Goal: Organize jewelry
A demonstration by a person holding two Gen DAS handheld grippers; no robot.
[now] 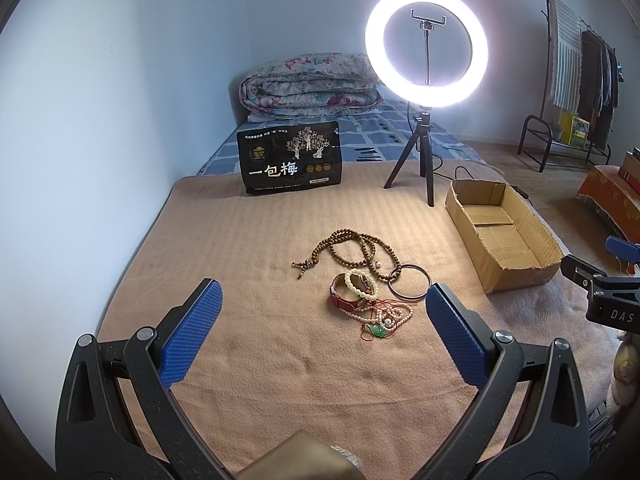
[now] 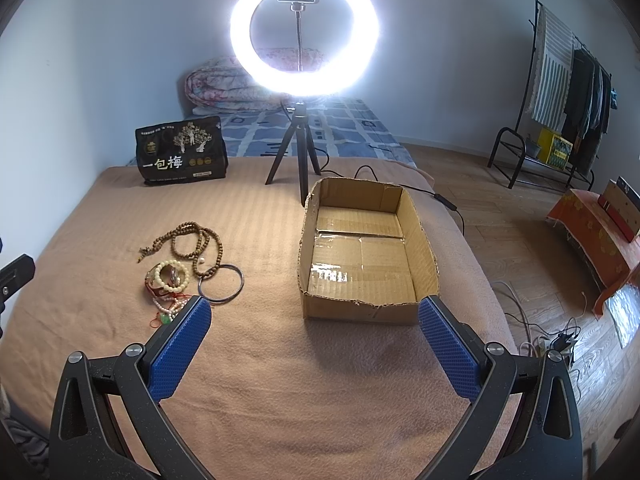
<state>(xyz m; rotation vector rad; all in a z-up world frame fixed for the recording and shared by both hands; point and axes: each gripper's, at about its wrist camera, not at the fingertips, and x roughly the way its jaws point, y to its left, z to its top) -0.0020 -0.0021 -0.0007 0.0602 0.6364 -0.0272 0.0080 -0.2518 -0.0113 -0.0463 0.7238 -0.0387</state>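
A pile of jewelry lies on the tan blanket: a brown wooden bead necklace, a white bead bracelet on a red strap, a dark metal bangle, and a pearl string with a green pendant. The pile also shows in the right wrist view. An open, empty cardboard box stands to its right, also in the left wrist view. My left gripper is open and empty, just short of the pile. My right gripper is open and empty before the box.
A lit ring light on a tripod stands behind the jewelry, its cable trailing right. A black snack bag stands at the blanket's far edge. A folded quilt lies at the bed's head. The bed's right edge drops to a wooden floor.
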